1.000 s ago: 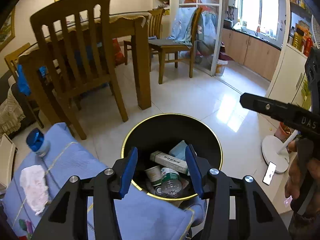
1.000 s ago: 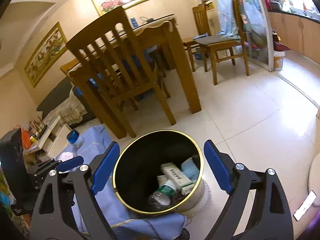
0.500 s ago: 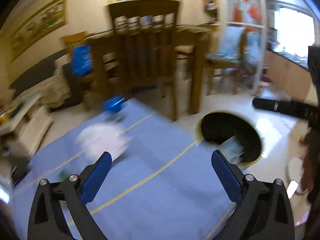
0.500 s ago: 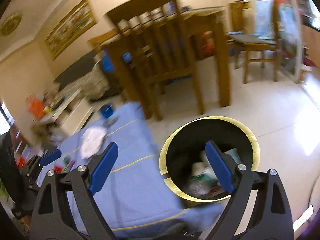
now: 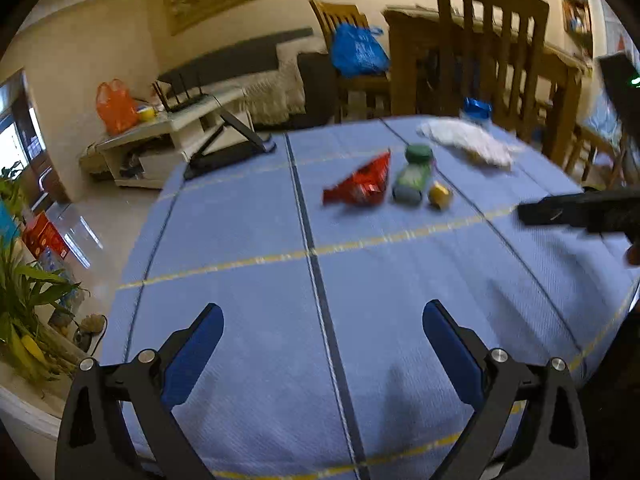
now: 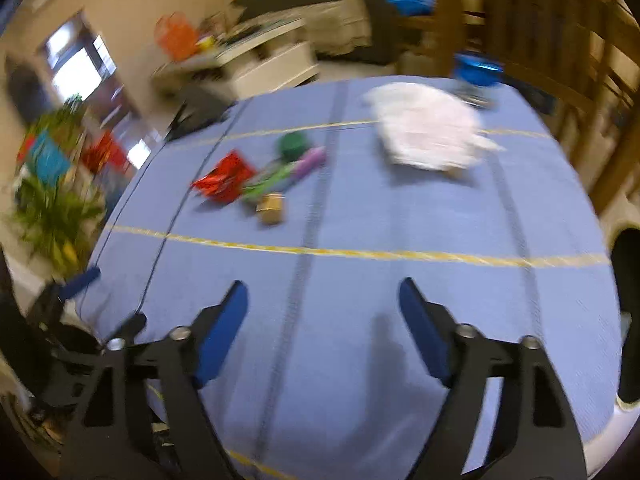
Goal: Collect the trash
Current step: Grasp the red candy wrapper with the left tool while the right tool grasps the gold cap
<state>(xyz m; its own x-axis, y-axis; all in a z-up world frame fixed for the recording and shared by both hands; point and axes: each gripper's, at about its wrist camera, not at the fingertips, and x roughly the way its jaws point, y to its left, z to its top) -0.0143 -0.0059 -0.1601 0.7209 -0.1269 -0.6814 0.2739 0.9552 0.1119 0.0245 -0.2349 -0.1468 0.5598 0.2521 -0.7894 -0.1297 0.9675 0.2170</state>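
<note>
Trash lies on a table with a blue cloth (image 5: 360, 300): a red wrapper (image 5: 360, 188), a green-capped bottle on its side (image 5: 414, 174), a small yellow scrap (image 5: 440, 196), a white crumpled tissue (image 5: 472, 142) and a blue-capped bottle (image 5: 476, 110). My left gripper (image 5: 320, 340) is open and empty over the near cloth. My right gripper (image 6: 322, 324) is open and empty too; one finger of it shows in the left wrist view (image 5: 580, 210). The right wrist view shows the wrapper (image 6: 224, 178), the bottle (image 6: 288, 160), the scrap (image 6: 272, 208) and the tissue (image 6: 428, 132), all blurred.
Wooden chairs (image 5: 488, 40) and a dining table stand behind the cloth. A low white TV stand (image 5: 180, 136), a sofa (image 5: 260, 64) and potted plants (image 5: 24, 300) are at the left. The dark bin rim (image 6: 628, 320) shows at the right edge.
Both grippers swung left from over the black bin to over the blue cloth. The left gripper opened wider. The trash items on the cloth came into view.
</note>
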